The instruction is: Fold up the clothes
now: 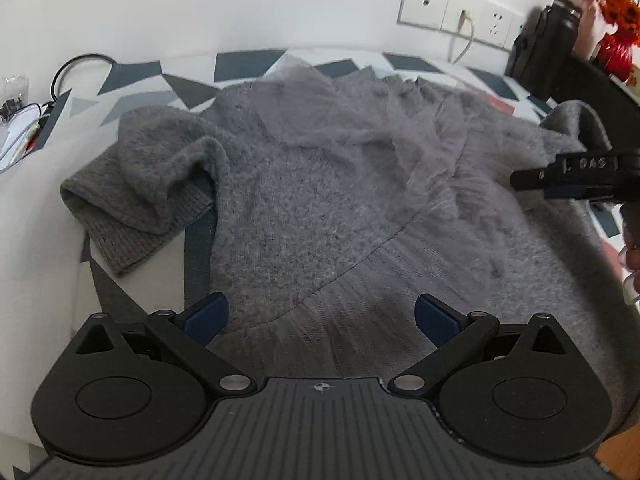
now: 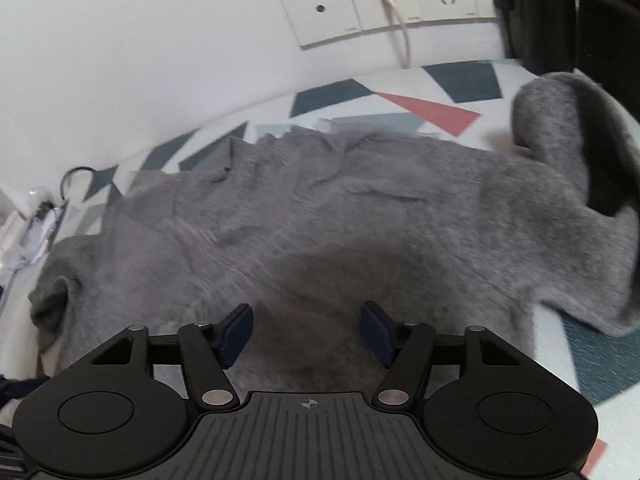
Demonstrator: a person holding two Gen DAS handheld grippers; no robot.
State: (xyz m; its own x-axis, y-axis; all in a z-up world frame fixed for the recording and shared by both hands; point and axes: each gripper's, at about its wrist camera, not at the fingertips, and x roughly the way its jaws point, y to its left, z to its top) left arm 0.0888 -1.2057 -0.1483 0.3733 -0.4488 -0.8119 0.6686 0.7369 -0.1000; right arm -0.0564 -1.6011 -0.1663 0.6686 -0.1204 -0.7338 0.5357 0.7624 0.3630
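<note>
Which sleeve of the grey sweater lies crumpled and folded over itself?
The left sleeve, seen in the left wrist view, is bunched and doubled over near its ribbed cuff. The right sleeve stands curled up with its opening showing instead.

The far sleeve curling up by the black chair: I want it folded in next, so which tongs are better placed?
Probably the right tongs: open, with that sleeve on their own side. The left tongs, also open, sit nearer the opposite sleeve.

Sweater (image 1: 304,200) spread on bed (image 1: 36,216) (sleeve (image 1: 136,200) at left); wall sockets (image 1: 460,12) behind.
</note>
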